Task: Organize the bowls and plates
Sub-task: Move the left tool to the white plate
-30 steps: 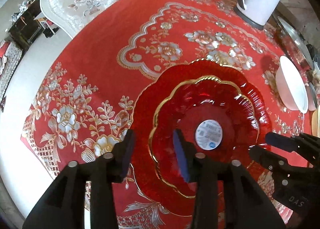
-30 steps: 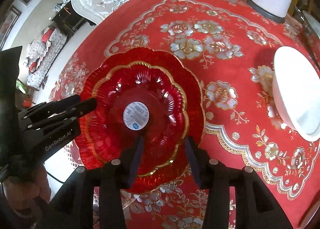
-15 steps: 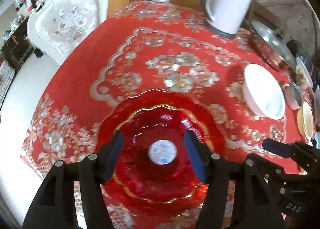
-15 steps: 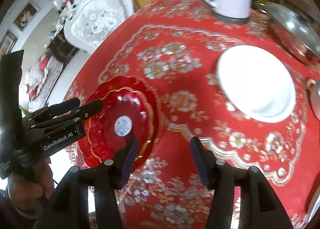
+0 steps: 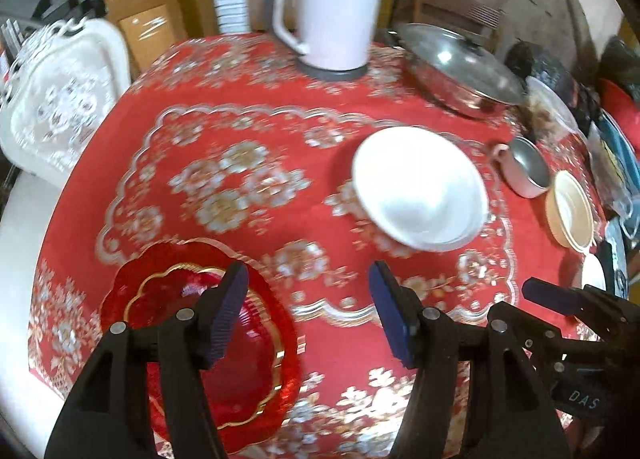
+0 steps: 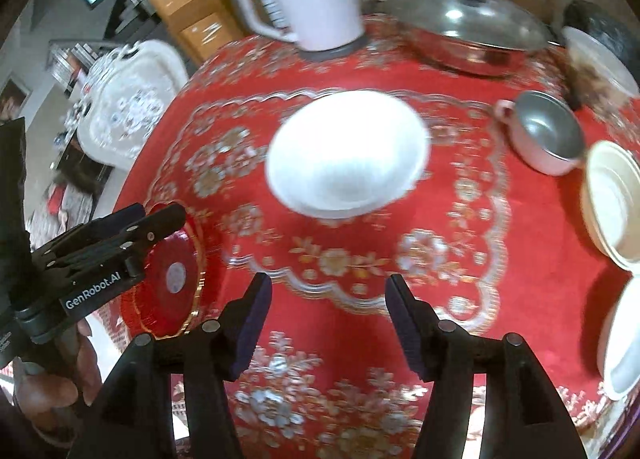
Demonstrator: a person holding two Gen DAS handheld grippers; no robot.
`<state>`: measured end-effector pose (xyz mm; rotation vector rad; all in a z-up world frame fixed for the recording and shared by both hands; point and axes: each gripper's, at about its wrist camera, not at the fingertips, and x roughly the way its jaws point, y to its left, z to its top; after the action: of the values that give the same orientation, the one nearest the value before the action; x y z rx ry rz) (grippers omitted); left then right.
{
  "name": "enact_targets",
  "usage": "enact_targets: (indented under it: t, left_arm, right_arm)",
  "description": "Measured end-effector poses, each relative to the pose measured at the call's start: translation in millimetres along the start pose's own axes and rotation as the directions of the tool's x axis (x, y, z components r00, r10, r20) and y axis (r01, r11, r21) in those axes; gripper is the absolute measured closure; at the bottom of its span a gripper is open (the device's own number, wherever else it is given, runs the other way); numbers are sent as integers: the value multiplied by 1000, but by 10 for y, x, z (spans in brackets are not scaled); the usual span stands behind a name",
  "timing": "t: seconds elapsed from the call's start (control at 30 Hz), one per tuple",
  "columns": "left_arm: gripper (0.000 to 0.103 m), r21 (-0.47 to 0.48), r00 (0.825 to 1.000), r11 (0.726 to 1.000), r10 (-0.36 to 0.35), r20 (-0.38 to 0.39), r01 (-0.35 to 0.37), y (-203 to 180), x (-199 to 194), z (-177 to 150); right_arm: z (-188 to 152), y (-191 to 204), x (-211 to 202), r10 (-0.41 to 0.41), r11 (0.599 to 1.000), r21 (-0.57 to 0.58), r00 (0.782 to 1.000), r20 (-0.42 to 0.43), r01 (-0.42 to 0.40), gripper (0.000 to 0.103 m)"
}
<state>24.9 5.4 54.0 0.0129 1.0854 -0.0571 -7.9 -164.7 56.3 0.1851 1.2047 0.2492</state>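
the red plates sit nested at the tabletop's near left edge, seemingly done; the white bowl waits mid-table, cream bowls by the right edge. left gripper and right gripper both hang spread, empty

Bright daylight, motion blur throughout, strong fisheye bending, dark corners.

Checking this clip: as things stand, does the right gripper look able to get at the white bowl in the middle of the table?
Probably yes. The right gripper is open and empty, and only bare tablecloth lies between it and the white bowl straight ahead.
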Motion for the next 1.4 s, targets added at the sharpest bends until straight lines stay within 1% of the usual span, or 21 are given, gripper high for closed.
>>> enact_targets:
  t: [0.2, 0.33, 0.5, 0.7, 1.07, 1.4]
  left_arm:
    - [41, 54, 1000, 998, -15, 16, 14, -335, 14, 131]
    - [41, 82, 1000, 997, -8, 27, 6, -504, 45, 195]
    - [41, 91, 1000, 996, -3, 23, 1, -598, 109, 242]
    - [41, 94, 1000, 996, 7, 11, -8, -659, 198, 270]
    - [41, 96, 1000, 995, 31, -4, -30, -669, 337, 316]
    - [41, 87, 999, 995, 50, -20, -49, -604, 507, 429]
  right_arm:
    - [-1, -346, -105, -27, 998, 57, 999, 19, 26, 40]
    - [18, -458, -116, -34, 997, 74, 999, 25, 32, 40]
    - [50, -554, -127, -37, 996, 87, 999, 32, 34, 39]
    - [88, -655, -110, -37, 994, 108, 999, 32, 34, 38]
    - [159, -710, -34, -33, 992, 121, 999, 24, 30, 37]
    - [366, -756, 133, -30, 991, 131, 999, 16, 28, 36]
